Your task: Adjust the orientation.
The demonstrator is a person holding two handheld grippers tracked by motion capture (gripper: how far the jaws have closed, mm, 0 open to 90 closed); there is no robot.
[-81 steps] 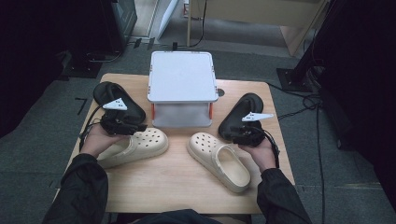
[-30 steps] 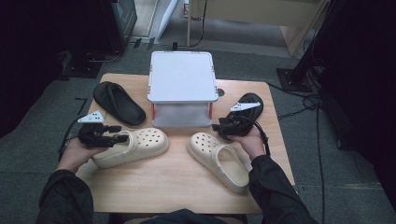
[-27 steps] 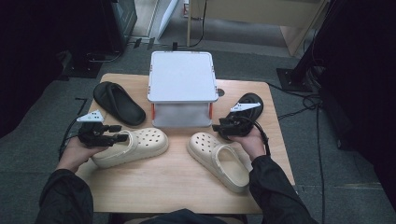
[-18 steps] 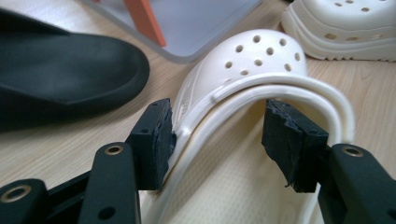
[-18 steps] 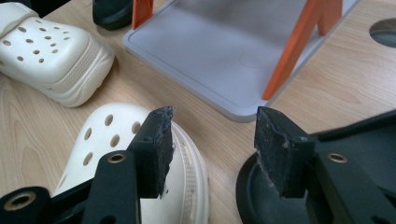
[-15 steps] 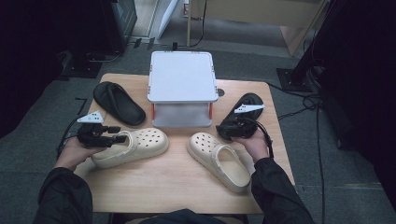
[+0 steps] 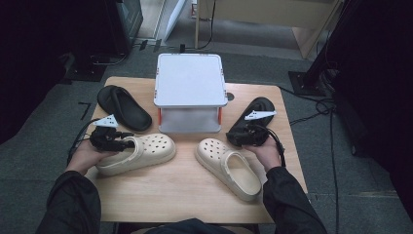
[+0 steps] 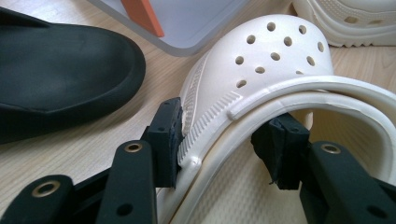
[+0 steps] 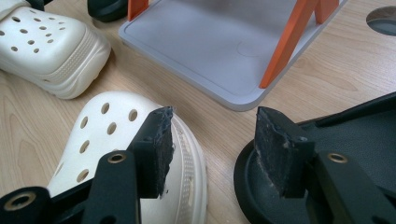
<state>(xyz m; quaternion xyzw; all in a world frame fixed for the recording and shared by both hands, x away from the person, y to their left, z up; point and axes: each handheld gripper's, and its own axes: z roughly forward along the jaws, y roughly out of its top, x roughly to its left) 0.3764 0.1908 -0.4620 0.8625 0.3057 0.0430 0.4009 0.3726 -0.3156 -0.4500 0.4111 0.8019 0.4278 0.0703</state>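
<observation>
My left gripper (image 7: pixel 129 144) (image 8: pixel 224 135) straddles the side wall of the left cream clog (image 7: pixel 146 151) (image 8: pixel 271 56) at its opening. One pad touches the outside; the other stands inside, just off the wall. Its jaws have just been closing with that wall between them. My right gripper (image 7: pixel 234 138) (image 9: pixel 212 140) hangs open and holds nothing. It is above the gap between the toe of the right cream clog (image 7: pixel 229 168) (image 9: pixel 107 130) and the near end of the right black slipper (image 7: pixel 260 108) (image 9: pixel 355 140). A second black slipper (image 7: pixel 122 107) (image 8: pixel 60 79) lies at the back left.
A white two-level stand (image 7: pixel 190 78) (image 9: pixel 210 42) with orange legs sits at the back middle of the wooden table (image 7: pixel 185 195). A cable hole is in the table just right of the stand. Dark floor and cables surround the table.
Earlier both grippers lay on the black slippers, and they have since come forward to the cream clogs. Over the last second the left jaws narrowed around the clog's wall, and the hands barely moved.
</observation>
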